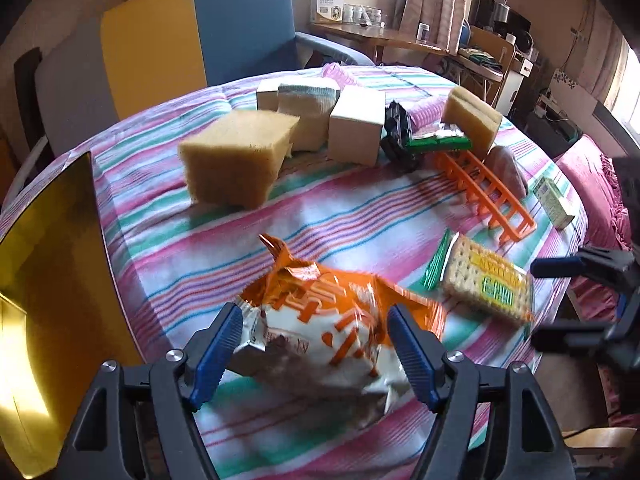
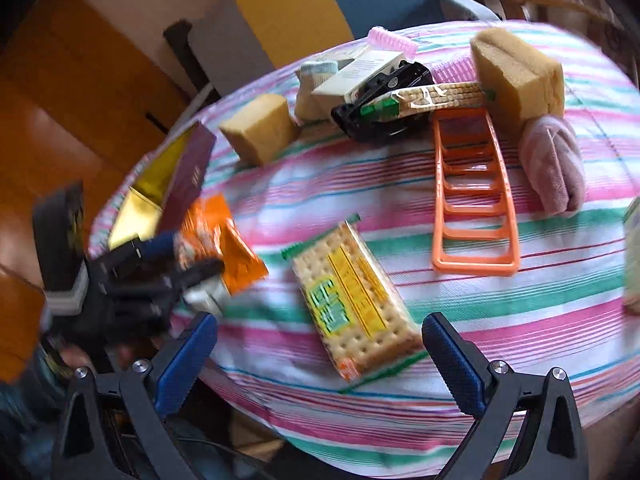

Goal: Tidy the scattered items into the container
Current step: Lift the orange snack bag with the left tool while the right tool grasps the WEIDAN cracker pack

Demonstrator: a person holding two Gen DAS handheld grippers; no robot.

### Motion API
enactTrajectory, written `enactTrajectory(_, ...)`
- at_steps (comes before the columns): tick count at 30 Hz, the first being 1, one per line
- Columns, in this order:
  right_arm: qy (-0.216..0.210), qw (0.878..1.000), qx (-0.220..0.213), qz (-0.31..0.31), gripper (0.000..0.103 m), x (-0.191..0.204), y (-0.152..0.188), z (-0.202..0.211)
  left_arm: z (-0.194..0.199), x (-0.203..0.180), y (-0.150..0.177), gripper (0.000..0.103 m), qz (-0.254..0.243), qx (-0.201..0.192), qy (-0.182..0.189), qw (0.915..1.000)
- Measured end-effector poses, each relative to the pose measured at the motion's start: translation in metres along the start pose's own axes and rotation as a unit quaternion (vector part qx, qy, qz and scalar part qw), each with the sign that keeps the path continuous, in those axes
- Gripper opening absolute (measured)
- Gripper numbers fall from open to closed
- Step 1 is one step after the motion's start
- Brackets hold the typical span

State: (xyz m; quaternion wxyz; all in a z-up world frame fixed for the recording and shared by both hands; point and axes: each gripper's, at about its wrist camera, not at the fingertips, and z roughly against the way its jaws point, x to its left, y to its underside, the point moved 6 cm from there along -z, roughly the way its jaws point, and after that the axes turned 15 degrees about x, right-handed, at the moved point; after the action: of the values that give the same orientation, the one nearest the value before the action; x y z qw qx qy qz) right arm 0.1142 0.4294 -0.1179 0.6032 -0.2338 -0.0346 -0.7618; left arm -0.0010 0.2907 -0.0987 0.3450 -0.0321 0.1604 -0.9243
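Snack bag, orange and silver, sits between the fingers of your left gripper — the blue pads bracket its two sides, and whether they press on it or merely flank it is hard to tell. The container, a gold-lined box with its lid standing open, lies just left of the snack bag, so in my judgement the coming move is a short carry to the left.

Cracker packet lies just right of the snack bag, its long axis running away from you and slanting left. Your right gripper hovers over its near end with fingers spread wide and nothing in them; that hand is the nearer one to it.

Beyond the snack bag on the striped surface lie an orange plastic rack, two sponges, small white boxes and a black toy. None stands between the snack bag and the container.
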Motion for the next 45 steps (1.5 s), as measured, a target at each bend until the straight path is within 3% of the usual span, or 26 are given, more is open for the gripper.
enactTrajectory(7,0.065,0.997,-0.003,0.037,0.097,0.005,-0.008,-0.01,0.021,0.012,0.01,0.076,0.03,-0.009,0.044,0.9985)
enactTrajectory(9,0.08,0.996,0.002,0.046,0.087,0.007,-0.01,-0.014,0.026,0.015,0.019,0.076,0.04,-0.004,0.059,0.9974)
enactTrajectory(17,0.129,0.99,0.008,0.06,0.068,0.009,-0.013,-0.026,0.031,0.013,0.051,0.075,0.065,0.027,0.089,0.9935)
enactTrajectory(20,0.148,0.987,0.007,0.063,0.058,0.008,-0.013,-0.027,0.021,0.007,0.051,0.075,0.065,0.046,0.105,0.9913)
enactTrajectory(25,0.151,0.986,0.001,0.063,0.057,0.009,-0.009,-0.028,0.007,-0.002,0.034,0.075,0.06,0.061,0.127,0.9882)
enactTrajectory(30,0.151,0.986,-0.003,0.065,0.057,0.013,-0.005,-0.028,-0.009,0.009,0.01,0.074,0.071,0.07,0.093,0.9906)
enactTrajectory(35,0.142,0.988,-0.008,0.06,0.059,0.017,-0.004,-0.031,-0.003,0.012,-0.009,0.073,0.06,0.056,0.063,0.9947)
enactTrajectory(38,0.127,0.991,-0.015,0.05,0.066,0.017,-0.004,-0.031,0.005,0.011,-0.015,0.074,0.052,0.042,0.056,0.9961)
enactTrajectory(42,0.111,0.993,-0.025,0.044,0.078,0.021,-0.004,-0.033,0.0,0.006,-0.015,0.074,0.033,0.054,0.007,0.998)
enactTrajectory(45,0.114,0.992,-0.029,0.045,0.081,0.024,-0.003,-0.035,-0.005,0.005,-0.012,0.074,0.027,0.059,-0.023,0.9976)
